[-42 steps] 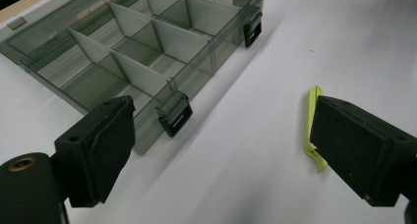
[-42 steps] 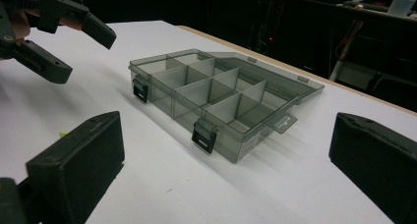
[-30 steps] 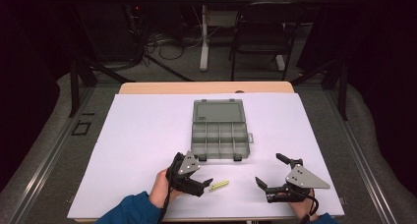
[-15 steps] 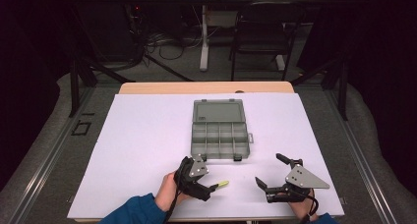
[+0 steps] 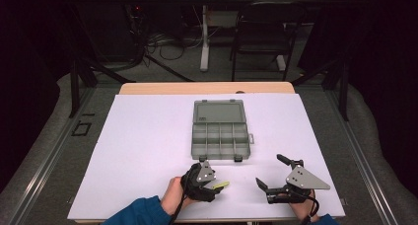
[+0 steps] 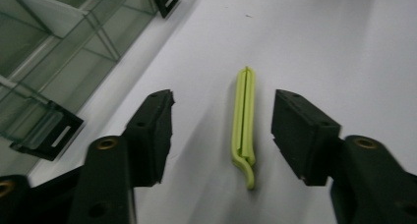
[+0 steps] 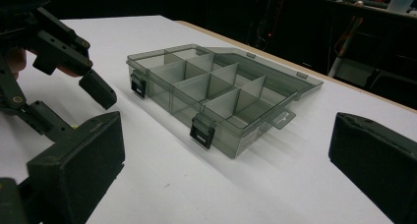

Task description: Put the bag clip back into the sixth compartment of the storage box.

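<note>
Clip (image 6: 245, 118) lies flat on the white mat (image 5: 148, 151), yellow-green, slim, with a small hook at its near end. My left gripper (image 6: 221, 130) straddles it: one pad on each side, the clip between them and nearer the right-hand pad in the left gripper view. Neither pad touches it; bare mat shows on both sides. My jaws there have just been closing, now roughly half shut, nothing gripped.

High view: left gripper (image 5: 209, 180) sits near the front edge of the mat, a blue sleeve (image 5: 140, 212) behind it. Clip's far end (image 5: 221, 185) pokes out toward the right from under the gripper. Box (image 5: 219, 131) stands just beyond, toward the middle of the mat, apart from the clip.

Box: grey, see-through, lid folded back flat on the far side, dividers making two rows of cells. Two black latches on the near wall. In the left gripper view its corner (image 6: 54, 62) and one latch show upper left, close to the left jaw but not touching.

Right gripper (image 5: 276, 185) rests low near the front right of the mat, well apart from the clip. Its jaws stand wide open and empty; in the right gripper view (image 7: 226, 160) the box (image 7: 221, 101) sits between and beyond them, with my left gripper (image 7: 93, 94) at far left.
</note>
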`<control>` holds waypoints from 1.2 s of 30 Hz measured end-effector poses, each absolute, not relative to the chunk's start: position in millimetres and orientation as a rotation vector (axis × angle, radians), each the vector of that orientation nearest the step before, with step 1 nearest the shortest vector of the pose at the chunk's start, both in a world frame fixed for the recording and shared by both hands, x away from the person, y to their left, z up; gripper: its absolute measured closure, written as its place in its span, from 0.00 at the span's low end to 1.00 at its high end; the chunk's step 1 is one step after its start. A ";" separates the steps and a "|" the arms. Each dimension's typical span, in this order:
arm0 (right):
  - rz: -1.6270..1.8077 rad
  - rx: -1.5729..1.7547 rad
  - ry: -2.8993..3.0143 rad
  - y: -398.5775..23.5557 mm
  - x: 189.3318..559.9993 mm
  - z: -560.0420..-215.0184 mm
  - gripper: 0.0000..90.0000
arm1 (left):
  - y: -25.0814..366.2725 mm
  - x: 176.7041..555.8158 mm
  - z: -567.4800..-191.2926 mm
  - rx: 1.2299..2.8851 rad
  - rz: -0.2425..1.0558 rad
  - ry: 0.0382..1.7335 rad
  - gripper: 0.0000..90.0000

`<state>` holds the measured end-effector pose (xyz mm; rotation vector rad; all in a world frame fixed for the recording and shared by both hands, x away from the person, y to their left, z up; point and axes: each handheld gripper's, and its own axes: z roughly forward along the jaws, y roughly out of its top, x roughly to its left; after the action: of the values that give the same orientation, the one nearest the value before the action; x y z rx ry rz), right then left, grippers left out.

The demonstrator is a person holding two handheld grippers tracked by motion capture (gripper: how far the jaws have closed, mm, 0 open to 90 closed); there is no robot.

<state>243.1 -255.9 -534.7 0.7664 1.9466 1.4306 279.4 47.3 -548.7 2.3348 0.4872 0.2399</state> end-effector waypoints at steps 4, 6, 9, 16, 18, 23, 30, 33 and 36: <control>1.431 0.766 1.947 -255.9 243.2 -534.8 0.00 | 45.9 279.4 -551.1 2.343 0.204 0.468 0.59; 1.429 0.768 1.948 -255.9 243.0 -534.8 0.00 | 45.5 279.7 -553.2 2.341 0.188 0.470 0.63; 1.433 0.763 1.948 -256.2 243.0 -534.8 0.00 | 45.7 280.4 -554.7 2.350 0.178 0.469 0.70; 1.427 0.763 1.950 -256.0 243.1 -534.8 0.00 | 45.4 280.5 -557.0 2.352 0.147 0.456 0.84; 1.424 0.765 1.953 -256.1 242.7 -534.6 0.00 | 45.6 280.6 -557.0 2.352 0.145 0.455 0.88; 1.425 0.765 1.953 -256.0 242.8 -534.6 0.00 | 46.1 280.3 -557.2 2.349 0.142 0.456 0.89; 1.427 0.764 1.951 -255.9 243.0 -534.8 0.00 | 46.4 279.8 -557.1 2.343 0.129 0.454 0.89; 1.428 0.764 1.950 -255.8 243.1 -534.8 0.00 | 47.0 279.9 -556.7 2.332 0.133 0.459 0.89; 1.428 0.765 1.950 -255.7 243.1 -534.8 0.00 | 48.5 280.4 -555.3 2.331 0.132 0.460 0.89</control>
<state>243.1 -255.7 -534.8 0.7649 1.9501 1.4282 280.4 48.5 -555.3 2.3313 0.4597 0.1322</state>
